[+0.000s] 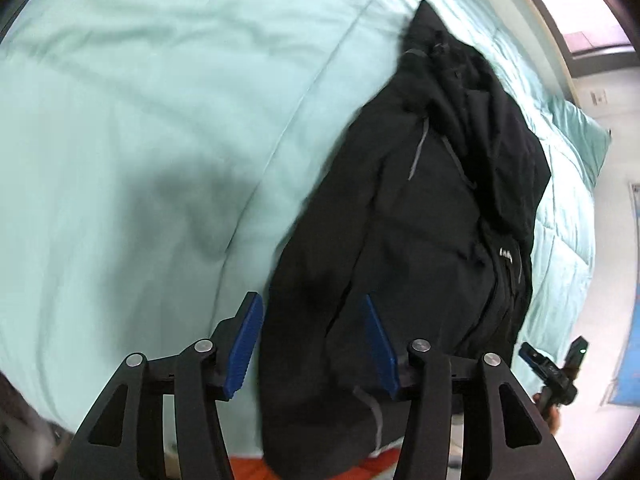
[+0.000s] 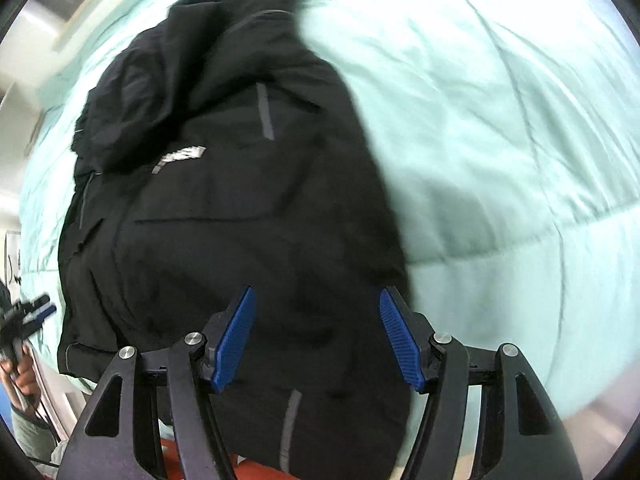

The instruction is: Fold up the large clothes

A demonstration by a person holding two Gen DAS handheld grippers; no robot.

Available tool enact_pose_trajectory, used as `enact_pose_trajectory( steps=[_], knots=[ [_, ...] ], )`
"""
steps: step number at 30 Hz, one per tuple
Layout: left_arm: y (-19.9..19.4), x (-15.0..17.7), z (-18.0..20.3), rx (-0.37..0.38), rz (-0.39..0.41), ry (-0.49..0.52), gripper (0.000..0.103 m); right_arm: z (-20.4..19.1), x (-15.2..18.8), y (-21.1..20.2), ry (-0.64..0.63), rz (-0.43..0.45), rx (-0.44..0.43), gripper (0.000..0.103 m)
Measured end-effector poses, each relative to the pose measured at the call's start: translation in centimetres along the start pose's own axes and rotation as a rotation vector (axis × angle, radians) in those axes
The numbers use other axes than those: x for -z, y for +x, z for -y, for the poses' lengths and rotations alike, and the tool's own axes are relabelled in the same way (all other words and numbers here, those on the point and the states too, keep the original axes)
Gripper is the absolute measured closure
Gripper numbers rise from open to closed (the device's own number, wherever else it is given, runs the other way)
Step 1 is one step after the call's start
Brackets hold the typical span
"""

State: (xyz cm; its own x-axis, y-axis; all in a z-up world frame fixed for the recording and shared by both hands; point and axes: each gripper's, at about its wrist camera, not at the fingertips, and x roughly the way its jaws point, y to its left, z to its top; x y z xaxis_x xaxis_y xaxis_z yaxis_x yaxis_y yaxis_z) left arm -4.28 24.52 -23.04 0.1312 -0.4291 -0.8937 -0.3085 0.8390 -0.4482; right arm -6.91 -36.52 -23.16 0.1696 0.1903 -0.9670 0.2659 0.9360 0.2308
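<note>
A large black jacket point(image 1: 420, 220) with grey zip lines lies bunched lengthwise on a mint-green quilt; it also fills the right wrist view point(image 2: 224, 208). My left gripper point(image 1: 310, 344) is open over the jacket's near end, nothing between its blue pads point(image 1: 246, 344). My right gripper point(image 2: 318, 336) is open above the jacket's near end, its blue pads point(image 2: 236, 336) wide apart and empty. The right gripper also shows at the lower right of the left wrist view point(image 1: 556, 372), and the left gripper at the far left of the right wrist view point(image 2: 24, 316).
The mint-green quilt point(image 1: 140, 120) covers the bed, also in the right wrist view point(image 2: 500, 140). A pillow point(image 1: 580, 136) lies at the far right end. A window point(image 1: 576, 8) is behind. Orange cloth point(image 2: 256, 470) shows at the bed's near edge.
</note>
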Motion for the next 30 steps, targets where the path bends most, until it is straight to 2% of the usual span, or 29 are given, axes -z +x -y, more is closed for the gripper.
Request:
enact_pose_trajectory(
  steps=[3,7,9,11,13,17,19,20,23,26,30],
  knots=[
    [1.2,1.3,-1.6,-0.003,-0.06,-0.03,0.047,1.5,0.9,0.0,0.034,-0.022,-0.007,0.036],
    [3.2,2.7,-2.7,0.094,-0.148,-0.076,0.047,2.4,1.9,-0.1,0.041,-0.05,-0.011,0.036],
    [4.0,3.3,-2.4,0.128,-0.18,-0.061,0.047,2.6,2.5,0.1,0.038,-0.069,-0.011,0.036],
    [4.6,3.9,-1.8,0.129,-0.195,-0.04,0.046,2.8,3.1,0.3,0.04,-0.089,-0.021,0.036],
    [4.9,4.1,-1.2,0.1,-0.186,-0.013,0.046,3.1,3.6,0.8,0.043,-0.108,-0.023,0.036],
    [4.7,4.1,0.3,0.116,-0.142,0.022,0.046,3.7,4.9,2.1,0.078,-0.149,-0.015,0.036],
    [3.6,4.3,1.9,0.157,-0.106,0.078,0.048,3.7,5.7,2.5,0.109,-0.176,-0.071,0.037],
    [2.8,4.4,2.8,0.187,-0.092,0.112,0.049,3.6,6.1,2.3,0.117,-0.177,-0.103,0.044],
    [1.3,4.5,4.0,0.245,-0.084,0.169,0.049,3.2,6.8,0.8,0.109,-0.158,-0.114,0.052],
    [1.6,4.4,4.0,0.299,-0.106,0.145,0.048,3.8,7.0,-0.5,0.137,-0.147,-0.169,0.054],
    [3.0,4.7,3.1,0.275,-0.136,0.098,0.047,3.7,6.9,-1.4,0.146,-0.141,-0.211,0.055]
  ],
)
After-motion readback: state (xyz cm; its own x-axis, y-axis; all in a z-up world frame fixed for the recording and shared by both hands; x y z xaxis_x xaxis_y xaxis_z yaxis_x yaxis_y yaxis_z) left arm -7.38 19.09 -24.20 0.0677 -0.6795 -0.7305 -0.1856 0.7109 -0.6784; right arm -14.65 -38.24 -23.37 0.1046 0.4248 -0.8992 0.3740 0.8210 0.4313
